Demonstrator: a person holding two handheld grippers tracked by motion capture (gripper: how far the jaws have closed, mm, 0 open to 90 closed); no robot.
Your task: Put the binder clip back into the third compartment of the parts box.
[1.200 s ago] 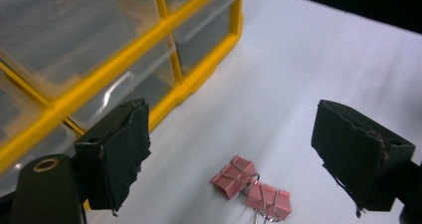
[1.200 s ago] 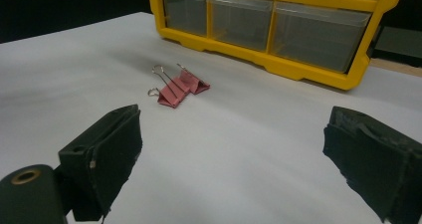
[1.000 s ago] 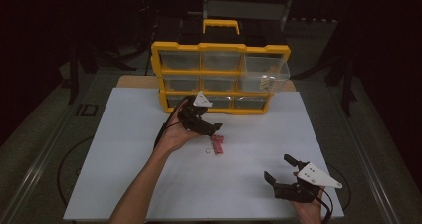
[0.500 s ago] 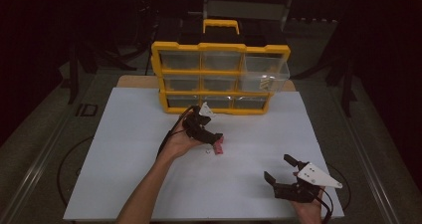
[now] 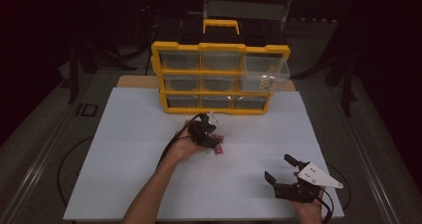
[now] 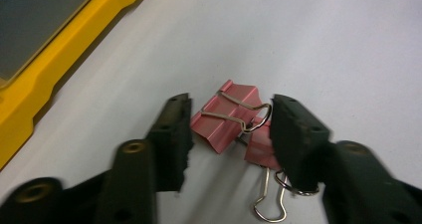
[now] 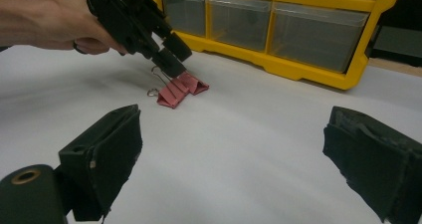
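Two pink binder clips [image 5: 218,148] lie touching each other on the white board [image 5: 124,149], a little in front of the yellow drawer organizer [image 5: 219,77]. My left gripper [image 5: 211,138] points down over them. In the left gripper view its jaws have just been closing, with both binder clips [image 6: 226,117] between them. The right jaw sits against the nearer clip's wire handles, and the left jaw is at the other clip's edge with no firm squeeze visible. My right gripper [image 5: 279,167] rests open and empty at the board's near right. The pink clips [image 7: 176,90] also lie ahead in the right gripper view.
The organizer has three rows of clear drawers; its top right drawer [image 5: 266,72] is pulled out. Its yellow frame [image 6: 59,59] lies close to the left of the left gripper's jaws. Cables trail from both grippers. Dark floor surrounds the board.
The left hand has come down and toward the clips, and its jaws have narrowed around them. The right gripper has stayed put.
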